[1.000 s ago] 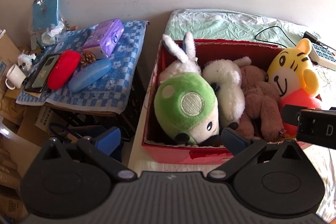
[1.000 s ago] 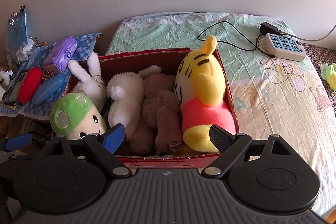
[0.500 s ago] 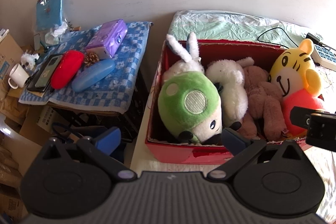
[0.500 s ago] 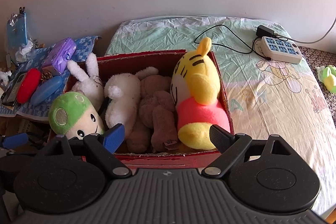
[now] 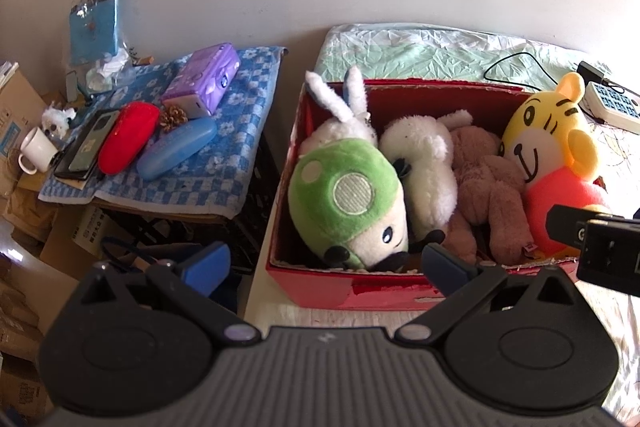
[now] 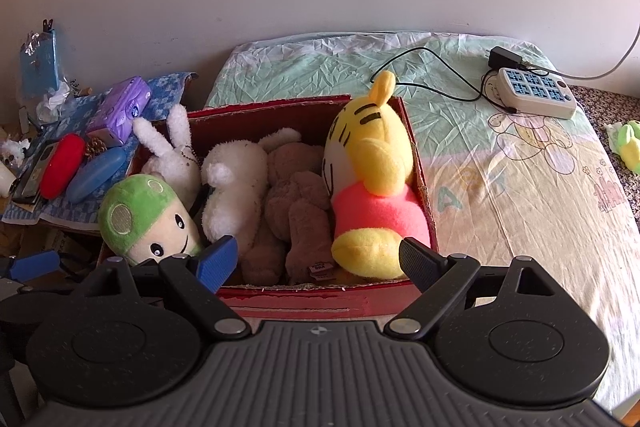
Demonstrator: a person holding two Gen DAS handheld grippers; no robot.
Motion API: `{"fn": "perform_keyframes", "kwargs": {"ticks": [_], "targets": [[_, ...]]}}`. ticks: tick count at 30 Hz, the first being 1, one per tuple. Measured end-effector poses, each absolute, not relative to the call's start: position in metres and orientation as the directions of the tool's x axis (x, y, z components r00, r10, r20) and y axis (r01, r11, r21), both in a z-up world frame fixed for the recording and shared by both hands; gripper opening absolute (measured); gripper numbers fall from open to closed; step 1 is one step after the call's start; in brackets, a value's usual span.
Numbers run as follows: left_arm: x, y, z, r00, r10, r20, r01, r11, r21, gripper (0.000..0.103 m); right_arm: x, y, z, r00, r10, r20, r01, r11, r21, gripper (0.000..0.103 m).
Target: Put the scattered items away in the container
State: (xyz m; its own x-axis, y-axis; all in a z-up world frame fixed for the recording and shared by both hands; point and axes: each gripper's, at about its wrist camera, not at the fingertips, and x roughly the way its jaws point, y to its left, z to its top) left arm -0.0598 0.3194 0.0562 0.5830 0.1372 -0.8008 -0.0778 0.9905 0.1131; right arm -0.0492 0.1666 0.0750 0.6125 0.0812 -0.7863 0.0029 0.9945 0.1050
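A red box [image 5: 352,293] [image 6: 296,301] on the bed holds several plush toys: a green mushroom [image 5: 348,195] [image 6: 140,211], a white rabbit [image 5: 344,115] [image 6: 172,155], a white plush [image 5: 424,167] [image 6: 236,187], a brown bear [image 5: 488,195] [image 6: 296,203] and a yellow tiger [image 5: 552,147] [image 6: 372,171]. My left gripper [image 5: 324,265] hangs open before the box's near left corner, holding nothing. My right gripper [image 6: 320,261] is open in front of the box's near wall, empty too. Part of the right gripper's body [image 5: 600,243] shows at the right edge of the left wrist view.
A side table with a blue checked cloth [image 5: 224,163] [image 6: 88,195] stands left of the bed, bearing a purple pack [image 5: 204,79], red case [image 5: 128,135], blue case [image 5: 176,153], phone [image 5: 86,145] and mug [image 5: 36,149]. A white power strip [image 6: 536,93] and cable lie on the bed sheet [image 6: 520,195].
Both grippers have drawn back a little from the box, so it sits smaller and further off in both views. Both stay open and empty.
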Motion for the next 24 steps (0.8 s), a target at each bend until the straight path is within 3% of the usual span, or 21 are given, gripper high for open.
{"fn": "perform_keyframes", "kwargs": {"ticks": [14, 24], "targets": [[-0.043, 0.319, 0.067, 0.627, 0.146, -0.765, -0.083, 0.989, 0.12, 0.102, -0.036, 0.167, 0.086, 0.646, 0.056, -0.762, 0.0, 0.997, 0.073, 0.09], [-0.019, 0.325, 0.065, 0.592, 0.119, -0.797, -0.073, 0.993, 0.094, 0.102, -0.015, 0.169, 0.089, 0.632, 0.075, -0.771, -0.016, 0.996, 0.084, 0.09]]}}
